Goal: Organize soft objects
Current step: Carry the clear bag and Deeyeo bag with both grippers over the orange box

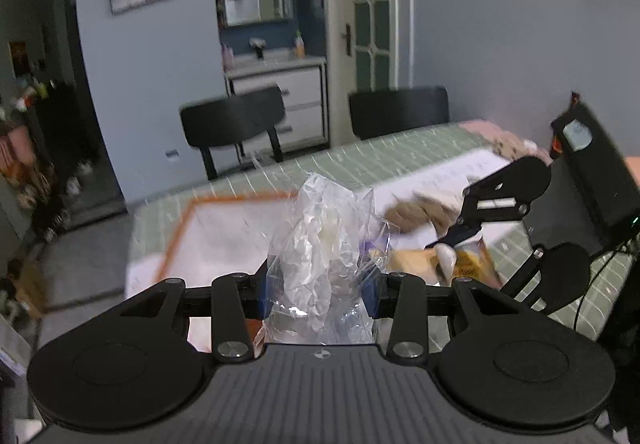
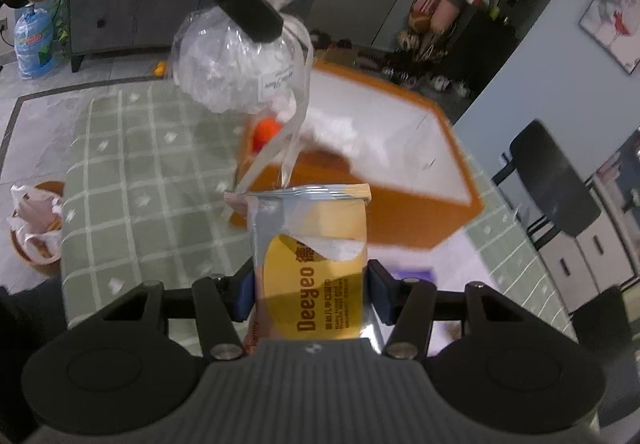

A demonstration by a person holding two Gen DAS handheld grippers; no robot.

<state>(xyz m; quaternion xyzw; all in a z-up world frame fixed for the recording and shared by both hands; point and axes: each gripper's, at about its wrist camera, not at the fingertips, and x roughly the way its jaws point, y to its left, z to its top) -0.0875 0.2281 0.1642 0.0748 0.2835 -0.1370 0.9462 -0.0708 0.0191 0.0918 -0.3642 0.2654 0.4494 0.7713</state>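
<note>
Right wrist view: the right gripper [image 2: 310, 290] squeezes the yellow pack [image 2: 316, 268], its long side pointing past the fingertips at the orange box [image 2: 400, 220], while the left gripper [image 1: 320, 294] pinches the clear bag [image 1: 320, 244] just above.

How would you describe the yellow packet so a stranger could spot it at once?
Start at the green checked tablecloth and the orange-rimmed box. In front, the right claw grips a yellow packet printed "Deeyeo". The neighbouring clear plastic bag is see-through, with white contents.

Black left claw [image 1: 320, 294], blue pads [image 1: 262, 294], silver screws, ribbed grey body
</note>
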